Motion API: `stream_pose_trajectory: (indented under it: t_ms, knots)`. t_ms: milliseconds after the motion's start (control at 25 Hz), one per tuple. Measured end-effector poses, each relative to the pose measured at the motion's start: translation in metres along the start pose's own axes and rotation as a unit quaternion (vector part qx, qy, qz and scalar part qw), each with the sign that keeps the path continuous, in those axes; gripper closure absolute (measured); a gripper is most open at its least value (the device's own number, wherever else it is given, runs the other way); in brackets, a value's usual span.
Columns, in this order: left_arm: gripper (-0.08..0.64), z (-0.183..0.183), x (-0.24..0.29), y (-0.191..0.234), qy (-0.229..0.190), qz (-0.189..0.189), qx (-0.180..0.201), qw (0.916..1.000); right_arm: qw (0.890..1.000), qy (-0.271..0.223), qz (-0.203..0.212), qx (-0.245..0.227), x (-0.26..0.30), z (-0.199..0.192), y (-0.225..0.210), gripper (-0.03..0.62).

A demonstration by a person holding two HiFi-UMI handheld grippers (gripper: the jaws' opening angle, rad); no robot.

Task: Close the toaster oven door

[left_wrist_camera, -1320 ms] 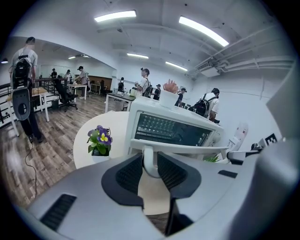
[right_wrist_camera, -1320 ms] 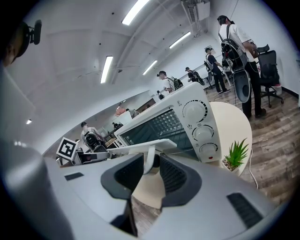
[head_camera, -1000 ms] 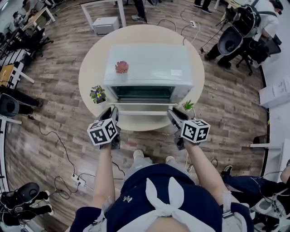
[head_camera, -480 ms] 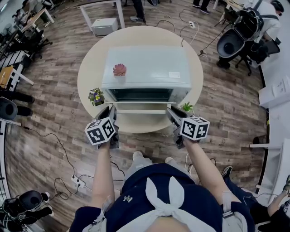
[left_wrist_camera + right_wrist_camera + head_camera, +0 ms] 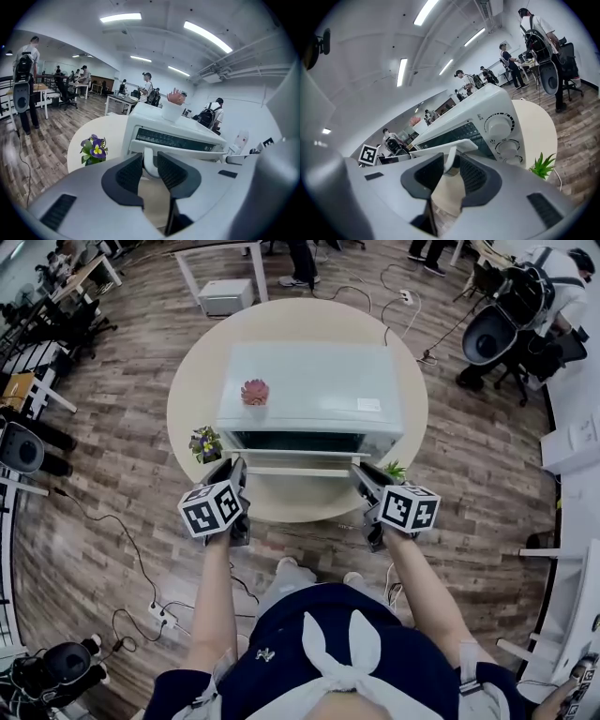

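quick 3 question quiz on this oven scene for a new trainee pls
1. True or false: the oven door is fully shut.
2. What do the left gripper and the right gripper each clamp? A) a flower pot B) the door's handle C) a dial
3. What stands on top of the oven?

Key:
1. False. The door hangs partly open.
2. B. Each gripper pinches one end of the handle.
3. A pink plant in a white pot.
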State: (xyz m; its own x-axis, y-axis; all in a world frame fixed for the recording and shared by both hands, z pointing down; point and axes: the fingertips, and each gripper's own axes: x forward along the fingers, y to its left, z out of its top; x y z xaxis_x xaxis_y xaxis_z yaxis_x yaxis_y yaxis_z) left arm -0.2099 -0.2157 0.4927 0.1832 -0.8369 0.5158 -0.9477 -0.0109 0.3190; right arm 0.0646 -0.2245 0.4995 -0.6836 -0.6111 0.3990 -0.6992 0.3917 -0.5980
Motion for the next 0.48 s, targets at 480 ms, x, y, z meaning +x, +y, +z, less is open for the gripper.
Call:
stream_pose_trajectory:
  t_ms: [480]
  knots:
    - [0.448, 0.012, 0.009, 0.000, -0.005, -0.014, -0.001, 0.9999, 1.000, -0.001, 0.000, 0.018, 0.008, 0.016, -0.002, 0.480]
